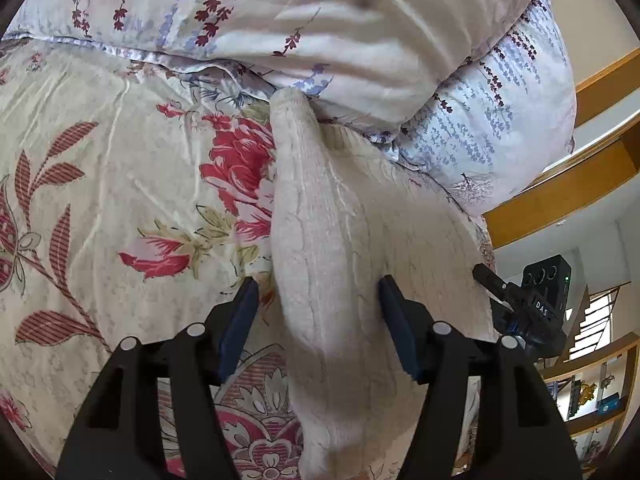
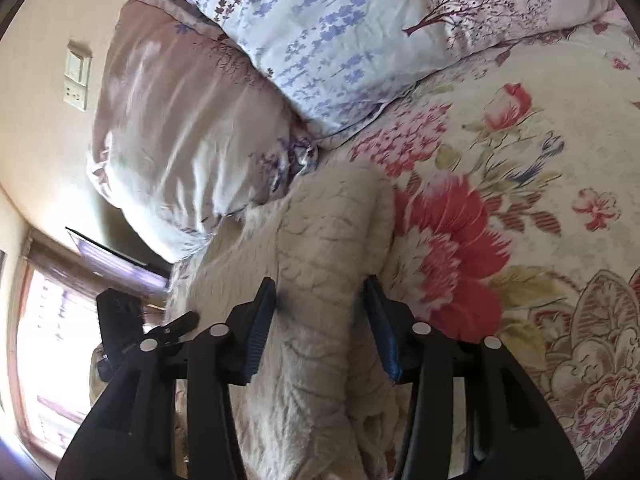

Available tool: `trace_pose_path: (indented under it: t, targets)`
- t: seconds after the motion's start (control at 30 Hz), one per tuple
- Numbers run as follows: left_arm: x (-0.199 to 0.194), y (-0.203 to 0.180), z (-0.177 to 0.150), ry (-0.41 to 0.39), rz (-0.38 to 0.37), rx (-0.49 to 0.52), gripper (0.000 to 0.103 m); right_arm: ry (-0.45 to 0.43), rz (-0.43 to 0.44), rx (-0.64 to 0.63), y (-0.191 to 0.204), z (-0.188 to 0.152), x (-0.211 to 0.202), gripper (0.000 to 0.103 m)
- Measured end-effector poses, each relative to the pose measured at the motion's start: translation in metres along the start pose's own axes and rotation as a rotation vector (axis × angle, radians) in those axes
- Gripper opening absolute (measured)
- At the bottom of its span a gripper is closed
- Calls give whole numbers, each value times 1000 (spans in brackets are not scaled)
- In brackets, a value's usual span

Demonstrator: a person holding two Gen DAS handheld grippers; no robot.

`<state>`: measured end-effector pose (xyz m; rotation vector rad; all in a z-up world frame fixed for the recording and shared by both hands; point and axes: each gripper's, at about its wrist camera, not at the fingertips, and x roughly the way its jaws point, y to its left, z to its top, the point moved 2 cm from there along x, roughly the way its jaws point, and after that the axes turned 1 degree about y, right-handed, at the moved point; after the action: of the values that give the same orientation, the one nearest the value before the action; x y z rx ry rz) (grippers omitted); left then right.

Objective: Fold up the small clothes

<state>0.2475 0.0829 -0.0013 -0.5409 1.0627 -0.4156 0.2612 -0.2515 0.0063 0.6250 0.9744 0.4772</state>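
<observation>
A cream knitted garment [image 1: 332,208] lies in a long fold on the flowered bedsheet [image 1: 120,160], its far end tucked against the pillows. My left gripper [image 1: 318,280] is open and straddles the fold's thick left edge; its left pad [image 1: 244,312] stands clear of the cloth. In the right wrist view the same garment [image 2: 320,220] runs between the fingers of my right gripper [image 2: 319,280], whose blue pads press into it from both sides. The right gripper's body [image 1: 528,304] shows at the garment's right edge in the left wrist view.
Two pillows [image 1: 320,20] lie stacked just beyond the garment, also seen as the mauve pillow [image 2: 180,120] and the lavender-print pillow [image 2: 340,40]. Wooden shelves [image 1: 560,200] stand past the bed's right side. A bright window [image 2: 60,340] and a wall switch [image 2: 78,76] are at the left.
</observation>
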Motion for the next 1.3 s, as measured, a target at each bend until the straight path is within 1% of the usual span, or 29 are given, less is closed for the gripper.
trace_pose_path:
  t: [0.03, 0.07, 0.1, 0.17, 0.2, 0.23, 0.3, 0.33, 0.4, 0.47, 0.5, 0.53, 0.6, 0.63, 0.67, 0.7, 0.73, 0.77, 0.83, 0.9, 1.03, 1.1, 1.17, 1.23, 1.27, 1.3]
  targets:
    - [1, 0, 1, -3, 11, 4, 65, -7, -30, -10, 0, 1, 2, 31]
    - [1, 1, 1, -7, 20, 12, 66, -9, -86, -14, -1, 1, 7, 31]
    - [1, 1, 1, -14, 36, 24, 66, -9, -120, -12, -1, 1, 13, 31]
    - [5, -7, 3, -32, 82, 48, 70, -16, -164, -17, -1, 3, 17, 31]
    - [6, -12, 3, -48, 116, 77, 70, -16, -194, -38, 2, 3, 18, 34]
    - [5, -14, 2, -59, 133, 97, 70, -18, -239, -83, 8, 3, 17, 38]
    - [-4, -20, -2, -80, 161, 129, 68, -39, -288, -147, 17, -1, 8, 39]
    - [-11, -22, -5, -91, 161, 140, 67, -75, -298, -181, 23, -5, -4, 39]
    - [-25, -25, -13, -117, 169, 163, 67, -124, -286, -241, 33, -17, -23, 39]
    - [-40, -31, -26, -148, 210, 213, 67, -160, -255, -314, 49, -34, -40, 39]
    - [-45, -33, -32, -157, 233, 238, 67, -164, -237, -350, 56, -44, -47, 40]
    - [-48, -37, -41, -158, 262, 267, 68, -158, -224, -383, 63, -51, -48, 44]
    - [-48, -40, -55, -142, 284, 304, 69, -121, -231, -450, 76, -69, -45, 47]
    - [-47, -40, -59, -132, 295, 311, 69, -88, -254, -484, 79, -77, -38, 47]
    - [-43, -39, -64, -123, 323, 322, 69, -66, -287, -502, 82, -82, -29, 48]
    - [-37, -39, -67, -117, 363, 337, 69, -45, -337, -510, 81, -86, -19, 50]
    - [-32, -38, -69, -111, 387, 343, 73, -19, -390, -505, 75, -89, -12, 51]
    - [-28, -35, -71, -106, 402, 346, 75, 7, -423, -487, 68, -90, -4, 51]
    - [-22, -34, -73, -118, 438, 355, 78, -20, -419, -466, 66, -93, -3, 53]
    - [-21, -35, -74, -134, 454, 359, 79, -29, -437, -468, 67, -95, -4, 54]
    - [-19, -36, -77, -171, 500, 376, 87, -46, -457, -469, 69, -99, -3, 57]
    - [-21, -38, -80, -190, 512, 370, 87, -57, -459, -460, 71, -99, -6, 58]
    - [-26, -40, -84, -207, 512, 366, 87, -76, -451, -450, 76, -102, -12, 68]
    - [-31, -44, -91, -232, 530, 384, 88, -114, -442, -452, 81, -106, -22, 90]
    - [-32, -46, -93, -236, 535, 390, 89, -135, -456, -460, 83, -109, -27, 95]
    - [-33, -47, -96, -241, 542, 395, 90, -157, -476, -471, 85, -111, -31, 97]
